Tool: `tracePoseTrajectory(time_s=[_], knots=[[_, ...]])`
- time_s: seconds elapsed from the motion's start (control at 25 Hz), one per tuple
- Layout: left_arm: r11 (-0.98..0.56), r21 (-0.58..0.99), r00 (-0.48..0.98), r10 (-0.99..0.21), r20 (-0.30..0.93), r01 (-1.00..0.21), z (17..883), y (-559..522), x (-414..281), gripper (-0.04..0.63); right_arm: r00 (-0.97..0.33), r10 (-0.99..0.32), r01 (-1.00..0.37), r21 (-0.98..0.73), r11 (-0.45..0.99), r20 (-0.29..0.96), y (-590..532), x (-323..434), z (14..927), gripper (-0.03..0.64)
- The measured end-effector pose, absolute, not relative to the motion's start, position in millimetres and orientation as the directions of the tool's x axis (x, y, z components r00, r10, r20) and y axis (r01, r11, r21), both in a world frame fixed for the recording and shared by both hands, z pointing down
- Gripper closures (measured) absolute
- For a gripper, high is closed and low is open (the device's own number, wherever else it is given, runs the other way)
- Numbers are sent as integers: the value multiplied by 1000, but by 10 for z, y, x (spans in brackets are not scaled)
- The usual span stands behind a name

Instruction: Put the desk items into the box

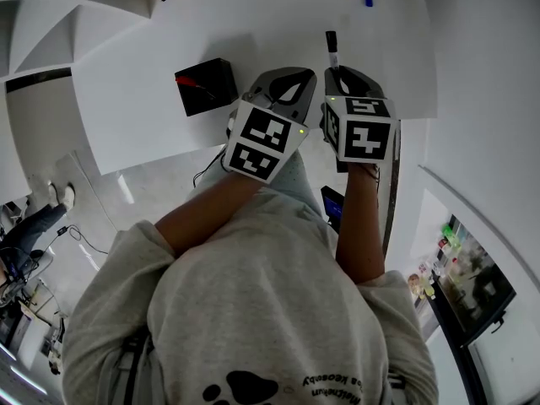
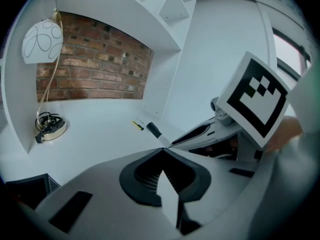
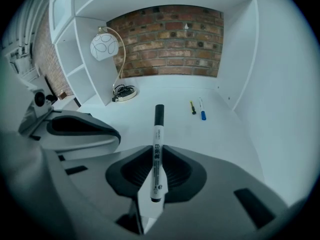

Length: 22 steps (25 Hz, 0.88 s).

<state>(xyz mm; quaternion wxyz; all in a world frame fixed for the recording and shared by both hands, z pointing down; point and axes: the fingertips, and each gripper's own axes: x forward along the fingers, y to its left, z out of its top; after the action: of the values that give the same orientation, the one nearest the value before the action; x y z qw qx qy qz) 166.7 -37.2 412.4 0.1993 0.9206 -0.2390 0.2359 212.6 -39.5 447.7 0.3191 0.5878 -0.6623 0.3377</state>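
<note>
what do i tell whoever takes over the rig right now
Right gripper: shut on the black-capped marker, held above the desk.
Left gripper: shut, nothing between the jaws, close beside the right one.
Black box: on the desk, to the left of both grippers; something red shows in it, but I can't tell what.
Done: marker picked up.
Left: drop the marker into the box, then fetch the yellow-and-black pen and the blue-capped pen lying side by side at the far end of the desk.

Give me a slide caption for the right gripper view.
Right gripper shut on a black-capped white marker, two pens lying beyond on the white desk.
</note>
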Motion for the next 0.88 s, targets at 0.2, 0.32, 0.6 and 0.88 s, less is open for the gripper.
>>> tracePoseTrajectory(time_s=[0.2, 0.32, 0.6, 0.88], knots=[[-805, 255, 783, -360, 508, -535, 4003, -338, 1610, 591, -91, -602, -995, -53, 81, 793, -365, 2090, 4308, 543], [-803, 258, 788, -369, 493, -537, 3931, -317, 1576, 591, -82, -624, -996, -39, 82, 777, -355, 2070, 4222, 543], [-790, 253, 782, -399, 479, -558, 3859, -288, 1426, 591, -74, -682, -996, -16, 91, 728, -372, 1944, 4051, 543], [-775, 246, 768, -426, 478, -582, 3830, -285, 1260, 591, -94, -730, -991, 7, 134, 676, -395, 1731, 3911, 543]])
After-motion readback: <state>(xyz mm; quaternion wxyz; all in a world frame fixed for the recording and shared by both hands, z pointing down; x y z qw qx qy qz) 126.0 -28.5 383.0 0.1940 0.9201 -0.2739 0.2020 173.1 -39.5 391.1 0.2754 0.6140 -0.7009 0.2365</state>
